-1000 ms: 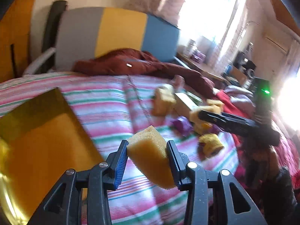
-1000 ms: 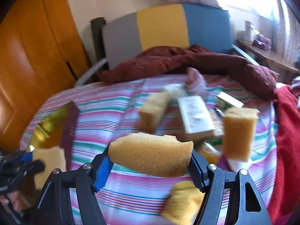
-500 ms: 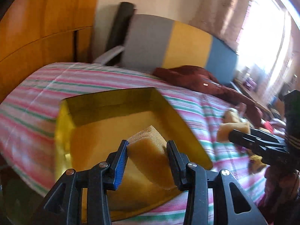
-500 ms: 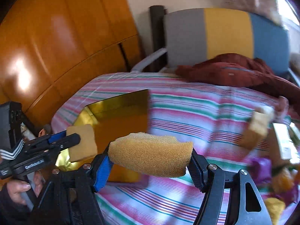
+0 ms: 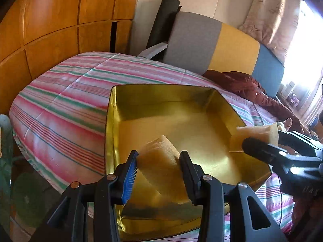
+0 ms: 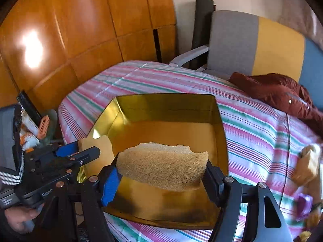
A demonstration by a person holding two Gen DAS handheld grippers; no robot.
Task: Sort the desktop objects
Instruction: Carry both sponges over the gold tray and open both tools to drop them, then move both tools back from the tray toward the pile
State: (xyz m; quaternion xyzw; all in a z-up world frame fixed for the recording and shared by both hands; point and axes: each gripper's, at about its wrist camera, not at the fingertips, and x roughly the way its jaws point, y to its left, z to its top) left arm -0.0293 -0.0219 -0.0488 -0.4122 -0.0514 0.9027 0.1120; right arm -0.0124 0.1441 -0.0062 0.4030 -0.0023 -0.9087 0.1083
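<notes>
A shiny gold tray lies on the striped cloth, seen also in the right wrist view. My left gripper is shut on a yellow sponge wedge and holds it above the tray's near part. My right gripper is shut on a wide yellow sponge above the tray's near edge. The right gripper also shows in the left wrist view with its sponge at the tray's right rim. The left gripper shows at the tray's left in the right wrist view.
The striped cloth covers the table. A dark red garment lies at the back right before a grey, yellow and blue chair back. More sponges and a purple thing lie at the right. A wooden wardrobe stands behind.
Both grippers have swung left from the pile of sponges to over the gold tray, each still holding its sponge.
</notes>
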